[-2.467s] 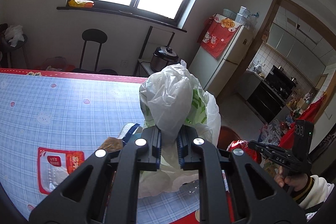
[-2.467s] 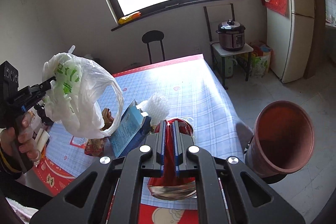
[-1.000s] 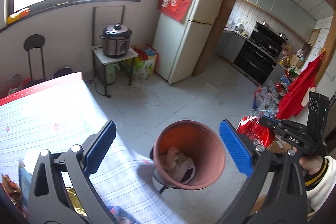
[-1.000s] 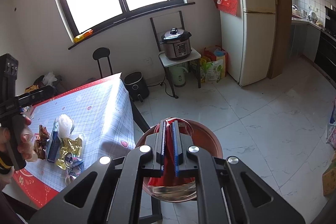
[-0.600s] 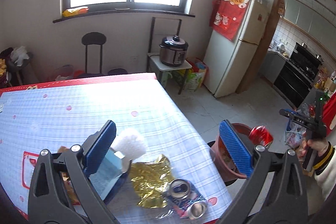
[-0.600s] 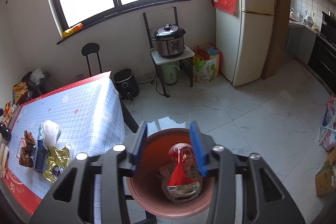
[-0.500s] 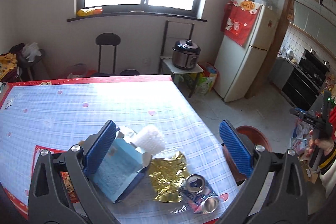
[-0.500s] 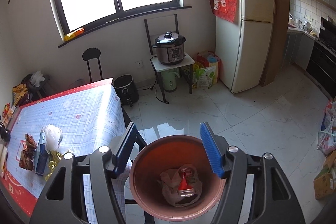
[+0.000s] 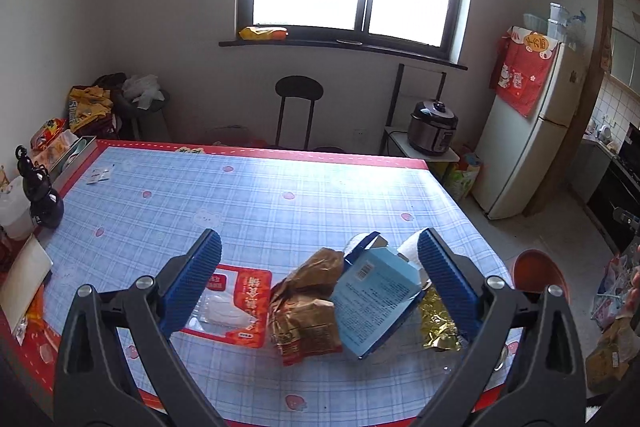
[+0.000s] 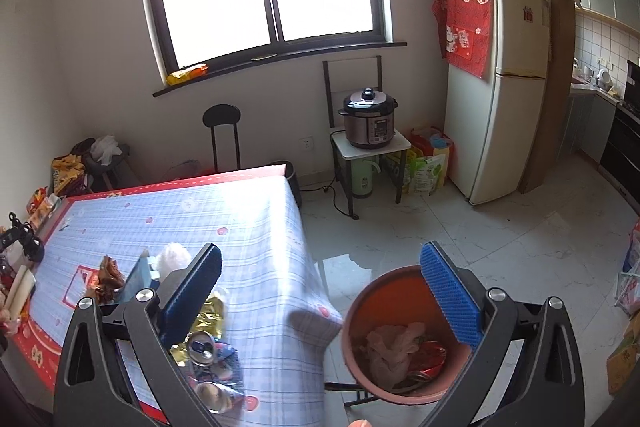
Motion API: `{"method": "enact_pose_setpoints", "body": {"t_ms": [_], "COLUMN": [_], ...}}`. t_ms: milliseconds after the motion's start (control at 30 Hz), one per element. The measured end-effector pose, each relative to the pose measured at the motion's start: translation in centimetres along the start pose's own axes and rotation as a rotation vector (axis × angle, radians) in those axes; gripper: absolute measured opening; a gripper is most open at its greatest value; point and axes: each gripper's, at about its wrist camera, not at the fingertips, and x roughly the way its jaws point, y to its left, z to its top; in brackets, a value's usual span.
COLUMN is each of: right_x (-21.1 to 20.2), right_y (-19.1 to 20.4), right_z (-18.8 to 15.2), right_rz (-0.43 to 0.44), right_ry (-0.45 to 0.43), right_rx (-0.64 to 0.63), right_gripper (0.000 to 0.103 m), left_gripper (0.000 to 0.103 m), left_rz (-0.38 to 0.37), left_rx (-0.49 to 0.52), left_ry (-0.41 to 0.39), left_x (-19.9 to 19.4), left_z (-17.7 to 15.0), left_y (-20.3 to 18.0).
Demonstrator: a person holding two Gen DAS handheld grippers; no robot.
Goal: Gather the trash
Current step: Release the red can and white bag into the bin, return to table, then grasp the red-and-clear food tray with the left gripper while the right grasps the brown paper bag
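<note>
Both claws spread, empty: left claw (image 9: 318, 277) over tilted pale-blue cardboard carton (image 9: 376, 301) at worktop (image 9: 248, 203) edge; a clumsy pinch could topple it, missing the round terracotta-red plastic bin (image 10: 362, 311)

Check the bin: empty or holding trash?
Holding trash. The right view shows the bin with a white bag and red wrapper inside.
</note>
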Motion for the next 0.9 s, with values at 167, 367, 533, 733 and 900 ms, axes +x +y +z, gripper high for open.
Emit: {"method": "enact_pose_setpoints", "body": {"t_ms": [167,367,533,733,900], "right_x": [0.5,3.1,5.3,8.3,11.3], "right_y": [6.1,12.0,15.3,19.4,23.0], "right_z": [-0.2,-1.2,-2.5,-4.5,-5.7], "right_rz": [0.084,0.100,0.097,0.111,0.127], "right_ry": [0.011,0.068,0.140,0.233,0.295], "right_rx": [-0.020,-0.040,-0.025,-0.056,-0.030], "right_gripper": [0.098,0.098,0.098,0.098,0.098], "left_gripper": [0.097,0.097,0.096,0.096,0.071], "left_rz": [0.039,0.026,-0.002,-0.035,-0.020], "left_rx": [-0.075,-0.133,-0.092,-0.190,-0.238], "left_ry": [0.015,0.096,0.178,0.255,0.343], "left_x": [-0.4,1.4,4.9,8.6,13.0], "left_z": [-1.3,-4.2,-6.5,-8.4,-10.0], "left_y": [5.4,9.4,9.3,13.9,19.1]}}
